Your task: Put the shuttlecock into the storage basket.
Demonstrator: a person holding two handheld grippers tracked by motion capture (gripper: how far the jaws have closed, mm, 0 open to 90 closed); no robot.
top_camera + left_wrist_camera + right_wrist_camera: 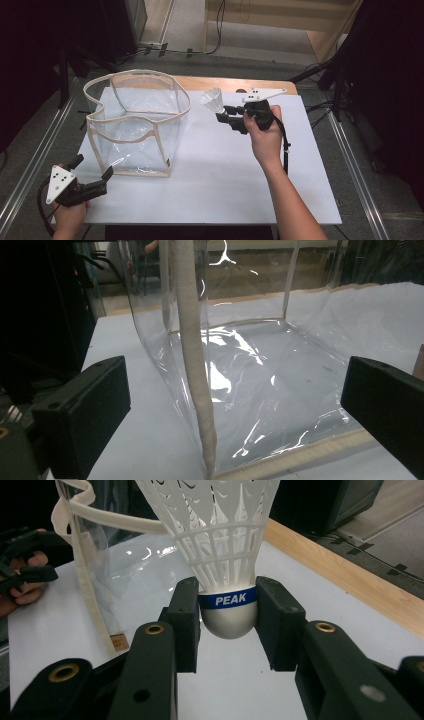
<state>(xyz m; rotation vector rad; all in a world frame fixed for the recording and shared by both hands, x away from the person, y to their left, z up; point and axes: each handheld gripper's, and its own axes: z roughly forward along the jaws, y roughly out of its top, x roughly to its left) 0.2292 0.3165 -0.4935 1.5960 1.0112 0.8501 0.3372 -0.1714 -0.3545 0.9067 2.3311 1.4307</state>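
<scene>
Nearest in the high view, the left gripper (95,178) is held wide open and empty beside the clear bag (135,125); the right gripper (223,114) is raised over the table (225,170). Seen from the left gripper view, the bag's seam stands between parted jaws. By the right gripper view, the shuttlecock (222,555) is clamped at its base.

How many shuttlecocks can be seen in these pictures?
1. The white shuttlecock is clamped by its cork base in the right gripper, above the white table, right of the clear bag. The bag looks empty, and I see no other.
</scene>
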